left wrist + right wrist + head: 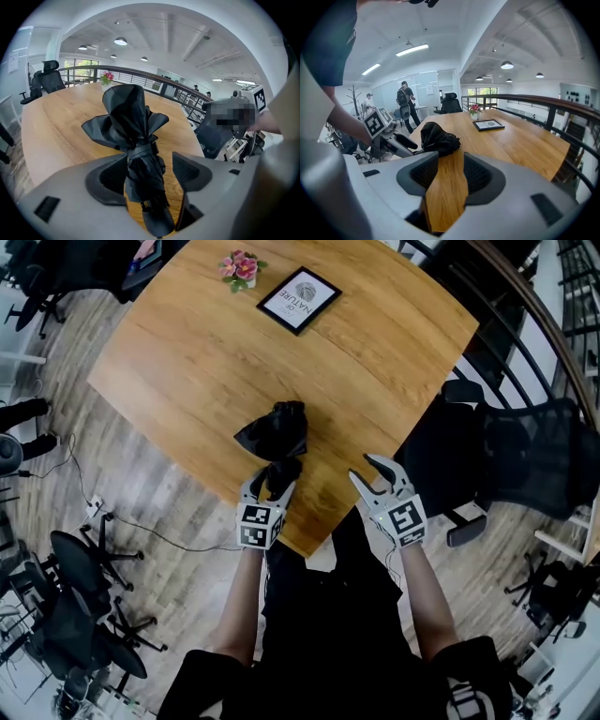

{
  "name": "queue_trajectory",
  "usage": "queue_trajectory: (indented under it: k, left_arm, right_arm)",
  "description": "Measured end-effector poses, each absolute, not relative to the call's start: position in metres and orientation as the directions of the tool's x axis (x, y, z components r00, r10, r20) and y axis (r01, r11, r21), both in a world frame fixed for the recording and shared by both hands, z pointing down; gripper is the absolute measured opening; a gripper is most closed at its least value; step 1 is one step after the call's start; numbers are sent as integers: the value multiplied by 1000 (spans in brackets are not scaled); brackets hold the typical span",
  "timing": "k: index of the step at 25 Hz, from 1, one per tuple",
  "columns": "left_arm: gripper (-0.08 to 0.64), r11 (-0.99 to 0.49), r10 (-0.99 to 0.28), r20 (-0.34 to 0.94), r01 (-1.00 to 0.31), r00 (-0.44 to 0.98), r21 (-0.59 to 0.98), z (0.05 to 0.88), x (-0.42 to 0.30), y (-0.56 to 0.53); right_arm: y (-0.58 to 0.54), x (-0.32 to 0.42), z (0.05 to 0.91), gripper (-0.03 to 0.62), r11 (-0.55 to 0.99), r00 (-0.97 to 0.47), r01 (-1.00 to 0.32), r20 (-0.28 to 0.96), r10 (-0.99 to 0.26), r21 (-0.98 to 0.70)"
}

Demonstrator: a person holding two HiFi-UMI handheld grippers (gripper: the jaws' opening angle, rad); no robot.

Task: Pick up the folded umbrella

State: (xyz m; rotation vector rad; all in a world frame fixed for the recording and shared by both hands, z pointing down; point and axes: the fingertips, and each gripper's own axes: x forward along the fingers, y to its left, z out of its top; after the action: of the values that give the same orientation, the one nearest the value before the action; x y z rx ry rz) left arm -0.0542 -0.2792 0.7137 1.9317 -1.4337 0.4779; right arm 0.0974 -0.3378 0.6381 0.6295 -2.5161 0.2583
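Observation:
The folded black umbrella [274, 432] lies on the wooden table [187, 352] near its front edge, its loose canopy bunched at the far end. My left gripper [270, 476] is at the umbrella's near, strapped end. In the left gripper view the umbrella [129, 122] runs between the jaws of the left gripper [150, 171]; it rests against the left pad, with a strip of wood showing before the right pad. My right gripper [367, 470] stands open to the right over bare wood. In the right gripper view the right gripper [445, 176] holds nothing, and the umbrella [436, 138] lies ahead to its left.
A framed picture [299, 299] and a small pot of pink flowers [240, 267] stand at the table's far side. A black mesh office chair [525, 460] is right of the table. Another chair [84, 568] and cables lie on the floor at left. A railing [525, 101] runs behind.

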Motion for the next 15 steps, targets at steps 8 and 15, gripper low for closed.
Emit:
queue_trajectory:
  k: [8,15]
  left_arm:
    - [321,-121,-674,676,-948,297,296,735,-55,-293]
    - [330,-94,-651,705,-951,282,294,754,-53,-299]
  right_arm:
    - [-344,100,644,179,880,-751,-471,549,-366,-57]
    - [-345,103,649,179,887,-751,-456,565,-342,-70]
